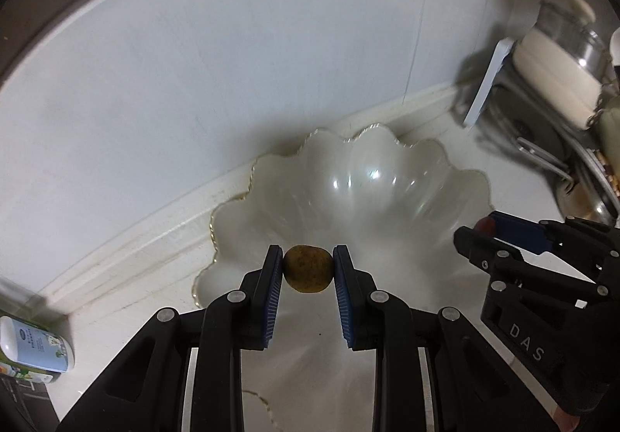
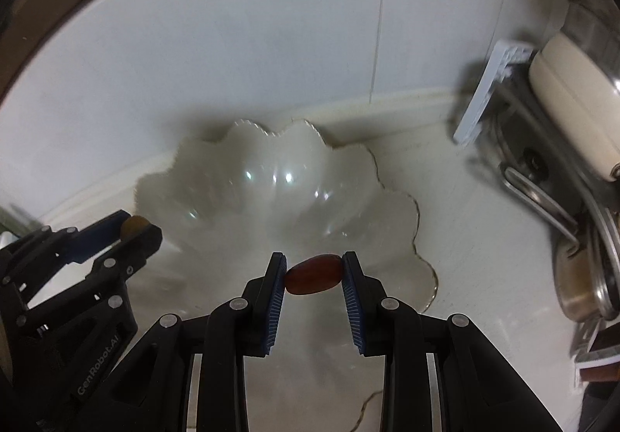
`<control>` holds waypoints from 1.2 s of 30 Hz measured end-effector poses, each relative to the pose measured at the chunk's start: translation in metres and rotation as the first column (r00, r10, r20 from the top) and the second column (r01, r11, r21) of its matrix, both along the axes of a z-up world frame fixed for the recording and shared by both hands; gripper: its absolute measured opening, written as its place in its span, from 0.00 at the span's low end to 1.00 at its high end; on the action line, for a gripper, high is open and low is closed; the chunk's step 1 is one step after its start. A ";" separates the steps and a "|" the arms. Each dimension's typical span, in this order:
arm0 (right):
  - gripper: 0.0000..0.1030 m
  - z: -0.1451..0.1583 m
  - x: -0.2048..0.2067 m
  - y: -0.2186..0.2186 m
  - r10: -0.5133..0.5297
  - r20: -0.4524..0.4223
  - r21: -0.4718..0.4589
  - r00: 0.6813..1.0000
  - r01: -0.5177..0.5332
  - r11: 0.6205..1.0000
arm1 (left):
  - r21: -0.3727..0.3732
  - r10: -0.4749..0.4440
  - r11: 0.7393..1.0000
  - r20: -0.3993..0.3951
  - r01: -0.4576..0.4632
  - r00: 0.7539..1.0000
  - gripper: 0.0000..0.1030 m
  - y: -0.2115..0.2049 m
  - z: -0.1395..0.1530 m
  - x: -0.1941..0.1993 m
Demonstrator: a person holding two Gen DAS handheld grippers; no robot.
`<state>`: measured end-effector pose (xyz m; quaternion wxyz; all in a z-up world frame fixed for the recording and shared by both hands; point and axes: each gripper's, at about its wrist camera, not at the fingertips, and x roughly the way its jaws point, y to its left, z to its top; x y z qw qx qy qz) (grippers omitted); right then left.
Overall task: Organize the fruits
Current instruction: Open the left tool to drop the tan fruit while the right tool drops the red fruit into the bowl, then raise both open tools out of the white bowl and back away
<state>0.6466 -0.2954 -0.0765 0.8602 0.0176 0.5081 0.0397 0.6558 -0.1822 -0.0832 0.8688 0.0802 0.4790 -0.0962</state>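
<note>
Over the scalloped glass bowl (image 1: 348,191) you carry both fruits: your left gripper (image 1: 308,269) is clamped on the brown round fruit (image 1: 308,268), your right gripper (image 2: 314,274), at 3 o'clock, on the red date (image 2: 314,274). Next, lower them inside and release gently.

A bowl (image 1: 348,180) sits on the desk (image 1: 484,145) against the wall (image 1: 193,63). Over its near side, the left gripper (image 1: 308,269) holds a round fruit (image 1: 308,269); the right gripper (image 2: 314,274), just beside it, holds an oblong fruit (image 2: 314,274). Pots (image 1: 562,75) stand right of the bowl.
</note>
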 end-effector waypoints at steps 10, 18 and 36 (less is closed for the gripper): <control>0.30 -0.028 0.013 0.002 0.016 -0.094 -0.031 0.995 -0.019 0.999 | 0.049 0.021 0.999 -0.096 -0.016 0.995 0.27 -0.006 -0.032 0.013; 0.32 -0.032 0.015 0.003 0.019 -0.113 -0.032 0.993 -0.023 0.999 | 0.080 0.037 0.996 -0.102 -0.029 0.994 0.46 -0.006 -0.035 0.015; 0.47 0.011 -0.033 -0.009 -0.003 0.011 -0.038 1.000 0.003 0.999 | 0.089 0.070 0.994 0.011 -0.071 0.997 0.56 0.007 0.020 -0.033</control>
